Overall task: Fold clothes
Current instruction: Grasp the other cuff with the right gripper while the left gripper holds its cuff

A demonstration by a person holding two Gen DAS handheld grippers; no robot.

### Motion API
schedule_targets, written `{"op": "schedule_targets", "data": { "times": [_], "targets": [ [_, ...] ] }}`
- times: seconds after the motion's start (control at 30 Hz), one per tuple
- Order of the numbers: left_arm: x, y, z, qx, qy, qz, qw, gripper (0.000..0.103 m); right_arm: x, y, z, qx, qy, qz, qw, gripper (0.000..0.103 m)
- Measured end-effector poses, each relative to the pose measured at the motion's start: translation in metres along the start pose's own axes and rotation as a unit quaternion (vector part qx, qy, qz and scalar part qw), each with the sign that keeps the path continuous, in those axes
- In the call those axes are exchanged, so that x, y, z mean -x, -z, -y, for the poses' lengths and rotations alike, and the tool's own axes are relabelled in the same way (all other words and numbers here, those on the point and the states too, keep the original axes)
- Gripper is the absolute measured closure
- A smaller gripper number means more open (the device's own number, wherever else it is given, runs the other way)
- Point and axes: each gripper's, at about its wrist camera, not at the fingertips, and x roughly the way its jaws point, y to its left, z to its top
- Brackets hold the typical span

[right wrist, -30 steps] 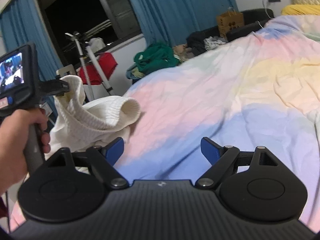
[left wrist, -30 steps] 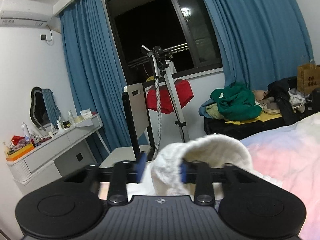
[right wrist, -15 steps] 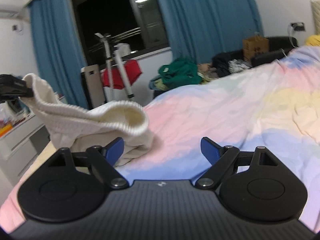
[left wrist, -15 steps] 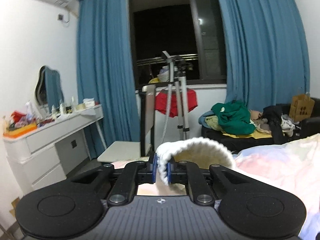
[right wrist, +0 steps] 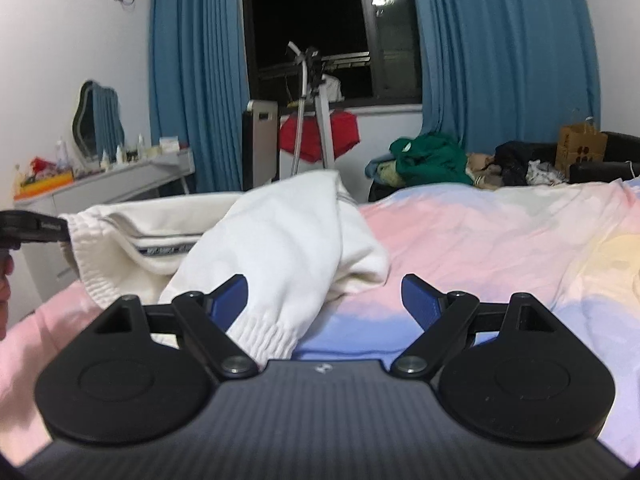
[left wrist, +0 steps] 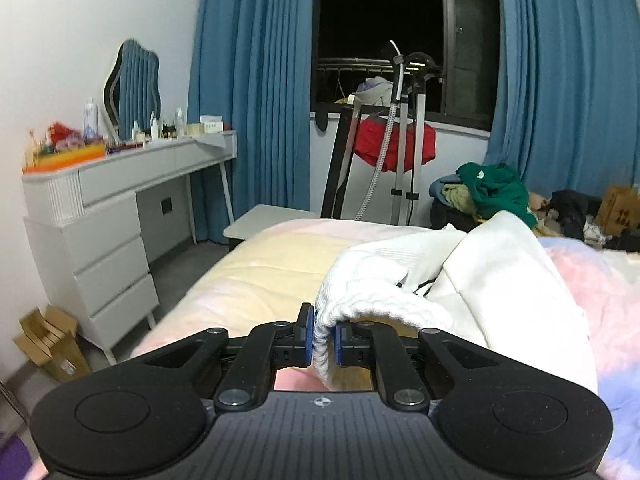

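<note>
A white knitted garment [left wrist: 496, 280] lies bunched on the pastel bedspread [left wrist: 256, 276]. My left gripper [left wrist: 322, 338] is shut on its ribbed hem and holds that edge just above the bed. In the right wrist view the garment [right wrist: 280, 240] lies right in front, with a ribbed cuff [right wrist: 268, 336] hanging between the spread fingers. My right gripper [right wrist: 324, 300] is open and holds nothing. The left gripper [right wrist: 32, 226] shows at the left edge of that view, clamped on the hem.
A white dresser [left wrist: 104, 220] with bottles and a mirror stands to the left of the bed. A garment steamer stand [left wrist: 404, 140] with a red cloth is by the window. A pile of clothes [right wrist: 432, 160] and a cardboard box [right wrist: 580, 152] lie beyond the bed.
My left gripper has come down towards the bed with the hem in it and turned left. The right gripper has moved closer to the garment, so a cuff now hangs between its fingers.
</note>
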Motion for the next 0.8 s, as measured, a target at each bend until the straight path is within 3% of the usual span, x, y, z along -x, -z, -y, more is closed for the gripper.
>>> {"op": "schedule_targets", "data": {
  "times": [0.37,0.53,0.63,0.7,0.8],
  "targets": [
    [-0.016,0.0,-0.013,0.026,0.027,-0.025,0.999,0.075,-0.032,0.019,-0.027,-0.005,-0.041,-0.063,0.997,0.018],
    [-0.015,-0.003,-0.009,0.036,0.027,-0.028,0.9986,0.074,-0.042,0.025,-0.039,0.007,-0.067,-0.09,0.994,0.018],
    [-0.016,-0.004,-0.007,0.036,0.025,-0.028,0.9987,0.074,-0.052,0.034,-0.046,0.037,-0.058,-0.112,0.991,0.028],
    [-0.016,-0.003,-0.006,0.039,0.023,-0.029,0.9986,0.074,-0.059,0.04,-0.048,0.057,-0.055,-0.124,0.989,0.029],
    [-0.016,-0.004,-0.003,0.037,0.018,-0.028,0.9988,0.074,-0.075,0.046,-0.046,0.08,-0.024,-0.132,0.988,0.036]
  ]
}}
